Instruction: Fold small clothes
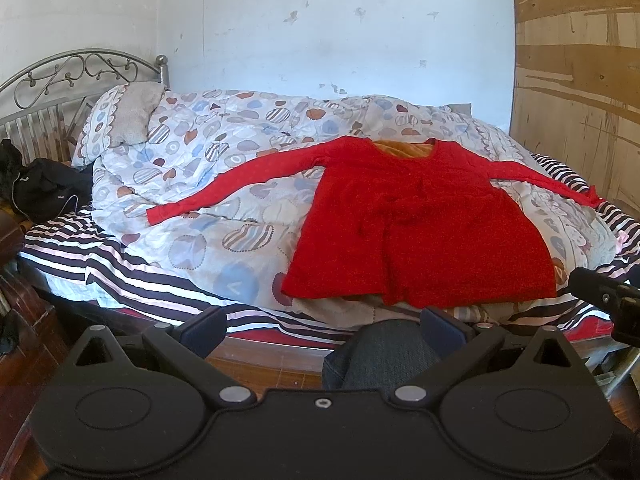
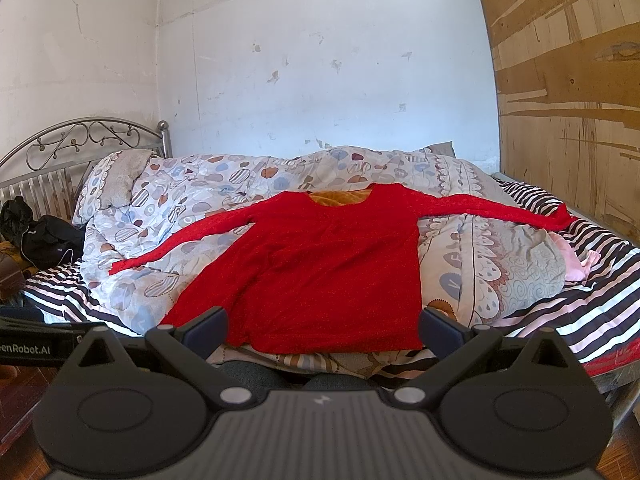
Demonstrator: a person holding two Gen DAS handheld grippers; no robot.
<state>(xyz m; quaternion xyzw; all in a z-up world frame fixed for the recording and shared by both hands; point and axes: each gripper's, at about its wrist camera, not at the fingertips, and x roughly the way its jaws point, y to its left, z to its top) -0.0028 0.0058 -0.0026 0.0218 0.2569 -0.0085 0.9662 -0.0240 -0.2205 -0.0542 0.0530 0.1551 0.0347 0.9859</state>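
A red long-sleeved top (image 1: 416,220) lies flat on the patterned quilt (image 1: 208,184), front up, both sleeves spread out to the sides, neck at the far end. It also shows in the right wrist view (image 2: 320,272). My left gripper (image 1: 324,328) is open and empty, held back off the bed's near edge below the top's hem. My right gripper (image 2: 324,328) is open and empty, just short of the hem, with its fingers either side of the top's lower body. The right gripper's tip (image 1: 600,292) shows at the right in the left wrist view.
The bed has a striped sheet (image 1: 132,284), a pillow (image 1: 124,120) and a metal headboard (image 1: 60,88) at the left. Black bags (image 1: 40,188) lie beside the pillow. A wooden panel (image 1: 580,80) stands at the right. A pink cloth (image 2: 576,260) lies near the right sleeve. A knee in jeans (image 1: 384,356) is below.
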